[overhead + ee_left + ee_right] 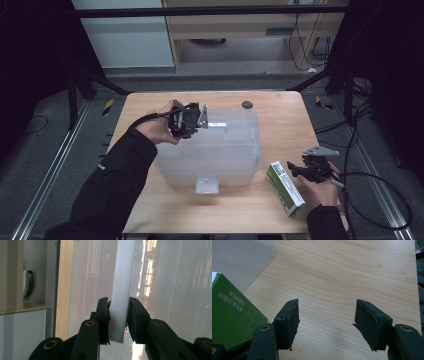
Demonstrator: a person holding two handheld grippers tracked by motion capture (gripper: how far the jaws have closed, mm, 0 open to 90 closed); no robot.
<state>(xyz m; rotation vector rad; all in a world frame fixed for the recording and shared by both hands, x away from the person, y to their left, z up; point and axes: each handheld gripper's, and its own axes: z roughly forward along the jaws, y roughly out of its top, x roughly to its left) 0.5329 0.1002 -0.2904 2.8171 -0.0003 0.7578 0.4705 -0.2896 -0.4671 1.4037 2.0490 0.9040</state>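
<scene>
A translucent plastic storage box (225, 150) with its lid on stands in the middle of the wooden table (280, 120). My left gripper (206, 122) is at the box's far left side. In the left gripper view its jaws (119, 307) press from both sides on the box's white latch (122, 277). My right gripper (296, 171) rests low at the table's right front, beside a green and white carton (284, 187). In the right gripper view it (327, 312) stands open over bare wood, with the green carton (229, 315) at its left.
A second white latch (206, 183) sits on the box's near side. A small dark round disc (247, 104) lies near the table's far edge. A corner of the box lid (242, 257) shows in the right gripper view. Cables trail off the table's right.
</scene>
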